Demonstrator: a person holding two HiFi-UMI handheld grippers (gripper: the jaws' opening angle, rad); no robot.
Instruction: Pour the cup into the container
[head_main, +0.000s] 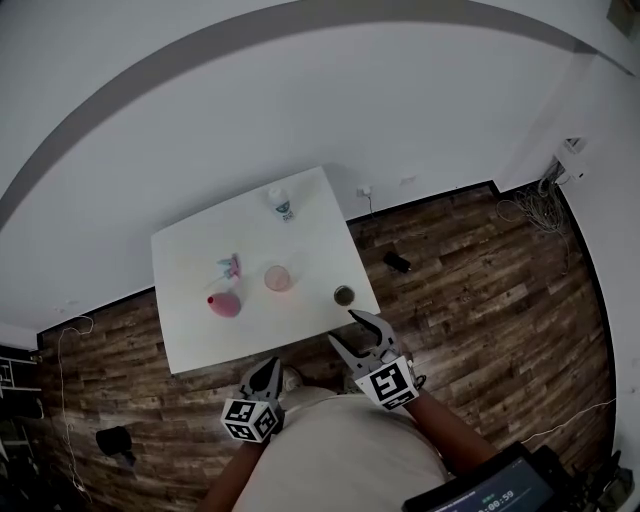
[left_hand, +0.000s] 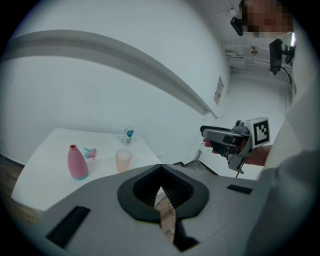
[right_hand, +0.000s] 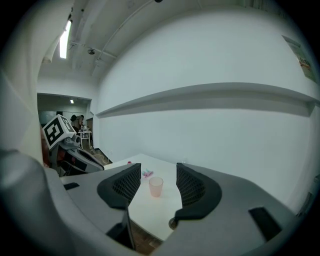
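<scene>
Inspection found the task not yet begun. The translucent pink cup stood upright near the middle of the white table, untouched. The small dark round container sat at the table's near right edge, apart from the cup. A pink bottle and a loose spray head lay on the table's left half, and a small white bottle stood at its far edge.

The right gripper was held off the table's near edge, its fingers moderately apart and empty, with the cup framed between them only at a distance. The left gripper hung short of the table, fingers pressed together on nothing.

Assessment: the cup appeared to be thin plastic, so probably light, smooth-walled and liable to flex or slip under a hard squeeze. Its fill level could not be made out. The recommended hold is across the middle of the wall, below the rim, with moderate pressure. The container looked small and light, and might shift if knocked.
</scene>
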